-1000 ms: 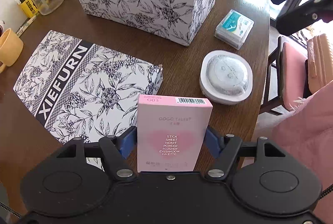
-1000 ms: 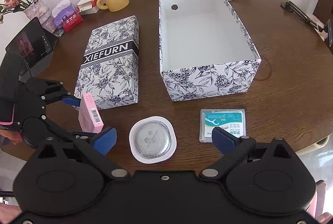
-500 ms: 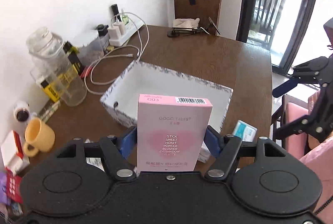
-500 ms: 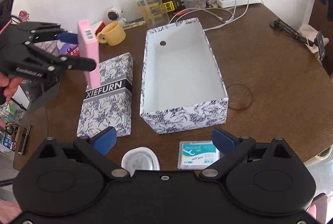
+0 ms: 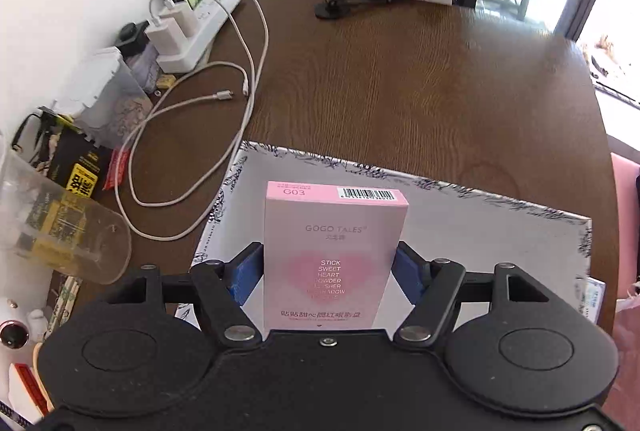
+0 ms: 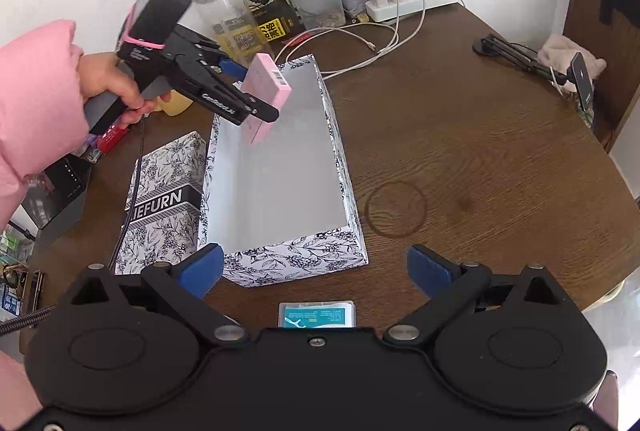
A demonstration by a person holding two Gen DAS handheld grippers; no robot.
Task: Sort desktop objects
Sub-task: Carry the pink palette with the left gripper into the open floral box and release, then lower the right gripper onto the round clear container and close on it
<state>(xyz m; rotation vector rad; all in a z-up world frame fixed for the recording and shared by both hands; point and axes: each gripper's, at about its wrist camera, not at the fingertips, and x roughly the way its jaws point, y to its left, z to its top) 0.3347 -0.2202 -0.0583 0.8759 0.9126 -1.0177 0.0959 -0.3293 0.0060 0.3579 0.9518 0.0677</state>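
Right wrist view: pink palette box [image 6: 267, 89] clamped in left gripper [image 6: 244, 99] above floral box [image 6: 280, 187], poised for dropping in; right gripper [image 6: 314, 267] jaws wide, empty.

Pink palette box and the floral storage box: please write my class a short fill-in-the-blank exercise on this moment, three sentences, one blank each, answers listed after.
1. The left gripper is shut on a ____ palette box.
2. In the right wrist view, the palette box is held above the open floral ____, not resting inside it.
3. The right gripper holds nothing, and its jaws are ____.

Missing words: pink; storage box; open
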